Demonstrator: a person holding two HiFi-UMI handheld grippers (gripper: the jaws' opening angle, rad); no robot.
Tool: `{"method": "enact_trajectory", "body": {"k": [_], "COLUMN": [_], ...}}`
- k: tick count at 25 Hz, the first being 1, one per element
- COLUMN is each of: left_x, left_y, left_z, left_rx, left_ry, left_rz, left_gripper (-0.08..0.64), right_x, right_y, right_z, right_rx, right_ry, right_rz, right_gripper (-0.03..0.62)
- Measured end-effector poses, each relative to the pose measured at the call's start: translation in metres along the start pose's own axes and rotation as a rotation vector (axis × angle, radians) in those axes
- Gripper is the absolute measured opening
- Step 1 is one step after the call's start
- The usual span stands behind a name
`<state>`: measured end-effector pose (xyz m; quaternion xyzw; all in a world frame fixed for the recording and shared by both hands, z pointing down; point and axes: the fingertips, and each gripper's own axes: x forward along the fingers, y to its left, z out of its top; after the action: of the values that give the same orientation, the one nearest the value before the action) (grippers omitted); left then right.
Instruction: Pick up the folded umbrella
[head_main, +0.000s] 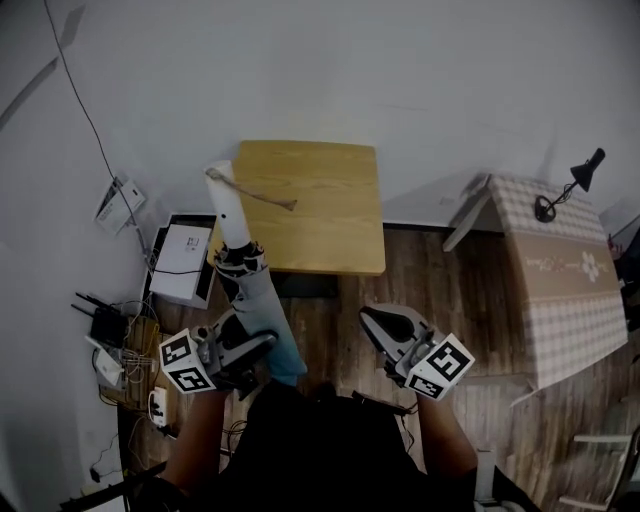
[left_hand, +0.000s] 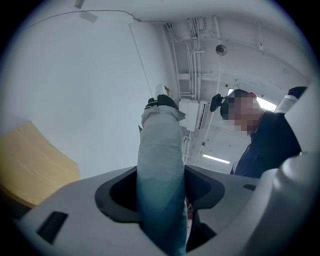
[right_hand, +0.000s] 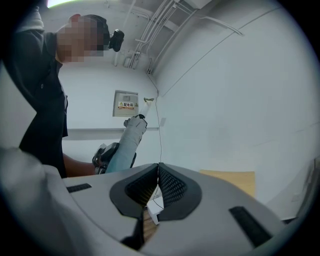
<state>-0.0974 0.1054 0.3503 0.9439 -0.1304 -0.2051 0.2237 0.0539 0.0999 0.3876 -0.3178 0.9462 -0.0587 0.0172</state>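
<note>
Standing by white wall (head_main: 420, 70): wooden table (head_main: 320, 210) | plank floor (head_main: 440, 290) | umbrella (head_main: 262, 305) aloft

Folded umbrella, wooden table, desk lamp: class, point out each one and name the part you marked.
folded umbrella (head_main: 258, 300), head view, on its grey-blue fabric sleeve.
wooden table (head_main: 320, 205), head view, on the bare tabletop.
desk lamp (head_main: 590, 167), head view, on its black shade.

Wood table (head_main: 320, 215) standing against white wall (head_main: 400, 70); plank floor (head_main: 430, 275) showing below it; checked table (head_main: 570, 320) to its right carrying lamp (head_main: 547, 207).
</note>
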Motion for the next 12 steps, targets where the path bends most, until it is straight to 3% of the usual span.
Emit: {"method": "enact_trajectory", "body": {"k": [6,12], "left_x": [-0.003,0.012], "left_y": [-0.004,0.002], "left_z": [-0.021,-0.034], "left_rx": [-0.004,-0.004], "left_ry": [0.059,0.117], "left_rz": [0.069,0.1], "left_gripper": [0.27,0.27], "right_x": [-0.019,-0.027], "right_y": [0.004,-0.013], "right_z": [-0.014,-0.016], "right_rx": [-0.007,0.015], "right_ry": [0.039,0.011], "right_rz": [-0.025,-0.048], "right_gripper": [0.018,0.018]}}
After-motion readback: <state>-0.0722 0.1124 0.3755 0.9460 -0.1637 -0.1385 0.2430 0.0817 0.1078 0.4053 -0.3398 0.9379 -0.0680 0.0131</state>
